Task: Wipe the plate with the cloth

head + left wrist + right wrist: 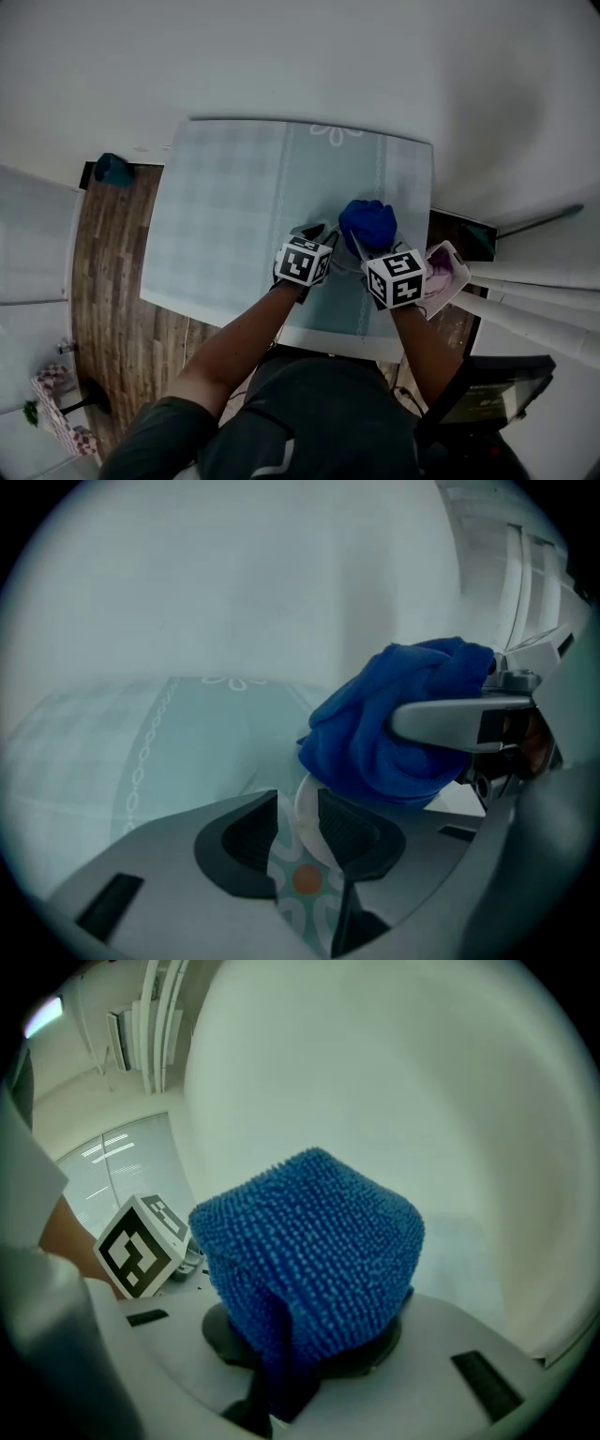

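Setting up the wipe
Left claw is gaping around the rim of the plate at the surface's near edge, perhaps steadying it; right claw is clamping the cloth, bunched for wiping.

- Dark grey short-sleeved shirt; pale curved stripe at 6 o'clock in head view.
- Left gripper: pale grey shell, 2 black ribbed pads, black slot at 8 o'clock.
- Right gripper: matching grey shell, 2 black slots.
- 1 black-and-white marker cube per gripper.
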A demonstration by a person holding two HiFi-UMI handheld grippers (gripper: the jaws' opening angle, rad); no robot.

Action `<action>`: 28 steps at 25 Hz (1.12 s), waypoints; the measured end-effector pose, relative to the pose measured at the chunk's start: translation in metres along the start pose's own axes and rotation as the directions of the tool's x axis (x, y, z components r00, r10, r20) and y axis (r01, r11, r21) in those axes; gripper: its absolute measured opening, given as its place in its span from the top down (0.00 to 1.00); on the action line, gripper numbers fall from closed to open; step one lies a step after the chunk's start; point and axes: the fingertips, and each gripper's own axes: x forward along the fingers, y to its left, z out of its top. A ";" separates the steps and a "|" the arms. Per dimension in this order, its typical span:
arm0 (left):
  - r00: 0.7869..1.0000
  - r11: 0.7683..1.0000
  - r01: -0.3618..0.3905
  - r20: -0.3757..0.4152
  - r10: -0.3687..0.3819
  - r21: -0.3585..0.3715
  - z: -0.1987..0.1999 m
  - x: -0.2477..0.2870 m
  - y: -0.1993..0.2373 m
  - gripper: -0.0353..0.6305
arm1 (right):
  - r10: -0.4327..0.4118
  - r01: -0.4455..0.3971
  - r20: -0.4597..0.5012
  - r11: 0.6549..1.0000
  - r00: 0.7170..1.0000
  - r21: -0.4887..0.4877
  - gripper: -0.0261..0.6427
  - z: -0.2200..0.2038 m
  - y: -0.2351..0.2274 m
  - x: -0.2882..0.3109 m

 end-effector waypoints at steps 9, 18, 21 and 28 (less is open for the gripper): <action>0.998 0.999 0.021 -0.060 -0.019 0.039 -0.005 0.019 -0.011 0.77 | 0.005 -0.006 -0.158 1.000 0.987 -0.003 0.83 -0.042 -0.017 0.039; 0.998 1.000 0.017 -0.065 -0.017 0.007 -0.007 0.004 -0.018 0.82 | -0.124 0.122 -0.192 0.992 0.973 -0.026 0.83 -0.052 -0.043 -0.002; 0.998 1.000 0.007 -0.063 -0.007 -0.003 -0.011 0.007 -0.012 0.82 | -0.149 0.156 -0.209 0.988 0.966 0.013 0.83 -0.061 -0.059 -0.011; 0.998 1.000 0.023 -0.063 -0.023 -0.013 -0.016 0.012 -0.010 0.82 | -0.283 0.304 -0.267 0.952 0.921 0.042 0.83 -0.062 -0.089 -0.042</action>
